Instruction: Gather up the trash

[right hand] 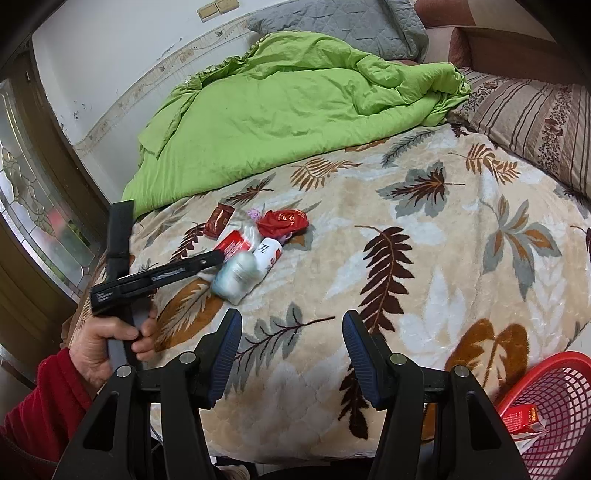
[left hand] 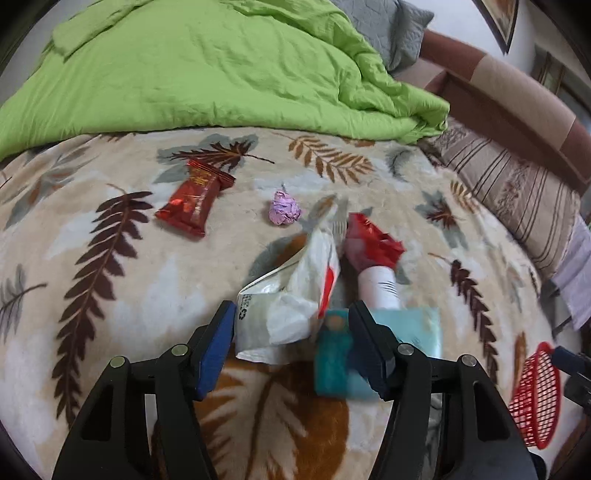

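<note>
Trash lies on the leaf-patterned blanket: a red-brown snack packet, a purple foil ball, a crumpled red wrapper, a white bottle, a crumpled white packet and a blurred teal pack. My left gripper stands open, with the white packet and the teal pack lying between its pads, neither squeezed. In the right wrist view the same pile sits far ahead of my right gripper, which is open with nothing in it. A hand in a red sleeve holds the left gripper there.
A red mesh basket stands at the bed's near right edge with a red carton inside. A bunched green duvet and a grey pillow fill the far side. A striped cushion lies to the right.
</note>
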A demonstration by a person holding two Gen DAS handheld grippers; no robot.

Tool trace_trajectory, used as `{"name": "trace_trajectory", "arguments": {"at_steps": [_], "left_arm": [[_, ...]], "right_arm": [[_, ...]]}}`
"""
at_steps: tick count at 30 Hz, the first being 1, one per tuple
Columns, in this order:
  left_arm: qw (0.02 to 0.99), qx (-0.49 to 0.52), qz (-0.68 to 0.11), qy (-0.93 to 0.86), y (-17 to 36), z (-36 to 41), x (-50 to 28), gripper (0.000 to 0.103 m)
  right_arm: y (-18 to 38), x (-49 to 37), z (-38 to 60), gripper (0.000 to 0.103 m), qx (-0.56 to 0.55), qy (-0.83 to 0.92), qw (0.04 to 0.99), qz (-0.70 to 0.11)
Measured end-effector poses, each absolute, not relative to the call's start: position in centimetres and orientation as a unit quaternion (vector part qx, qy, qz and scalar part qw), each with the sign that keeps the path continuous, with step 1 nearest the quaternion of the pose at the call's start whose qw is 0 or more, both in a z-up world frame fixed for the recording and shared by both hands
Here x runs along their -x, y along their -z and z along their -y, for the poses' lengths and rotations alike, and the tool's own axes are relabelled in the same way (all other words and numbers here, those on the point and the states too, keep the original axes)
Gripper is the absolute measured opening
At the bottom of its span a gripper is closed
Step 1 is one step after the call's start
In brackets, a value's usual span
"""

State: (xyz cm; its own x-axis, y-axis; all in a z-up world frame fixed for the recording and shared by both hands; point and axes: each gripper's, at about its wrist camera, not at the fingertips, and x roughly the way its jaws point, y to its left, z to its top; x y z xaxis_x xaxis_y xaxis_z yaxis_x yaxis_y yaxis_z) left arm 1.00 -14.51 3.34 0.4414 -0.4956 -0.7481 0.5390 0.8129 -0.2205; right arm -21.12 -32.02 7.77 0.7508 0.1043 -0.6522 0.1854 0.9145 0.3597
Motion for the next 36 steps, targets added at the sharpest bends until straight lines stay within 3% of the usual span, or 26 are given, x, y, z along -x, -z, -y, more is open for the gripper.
{"name": "trace_trajectory", "arguments": {"at_steps": [7, 16, 23, 36], "left_arm": [[0.862, -0.012, -0.430, 0.269, -2.0, 15.3, -2.4, 0.042], [0.902, 0.040, -0.377, 0.209, -5.6, 10.1, -0.4, 0.041], [0.928, 0.053, -0.333, 0.160, -8.9, 5.9, 3.9, 0.041], [0.936, 0.062, -0.317, 0.141, -9.8, 4.7, 11.3, 0.041]], "right_arm": [[-7.6, 20.0, 31.6, 0.061, -0.213, 0.010, 0.908, -0.361], [-8.0, 12.8, 29.4, 0.062, -0.197, -0.066, 0.906, -0.370], [-5.0, 4.1, 27.2, 0.062, -0.145, -0.102, 0.885, -0.431], [-2.2, 6.3, 18.7, 0.062, 0.047, -0.101, 0.874, -0.473]]}}
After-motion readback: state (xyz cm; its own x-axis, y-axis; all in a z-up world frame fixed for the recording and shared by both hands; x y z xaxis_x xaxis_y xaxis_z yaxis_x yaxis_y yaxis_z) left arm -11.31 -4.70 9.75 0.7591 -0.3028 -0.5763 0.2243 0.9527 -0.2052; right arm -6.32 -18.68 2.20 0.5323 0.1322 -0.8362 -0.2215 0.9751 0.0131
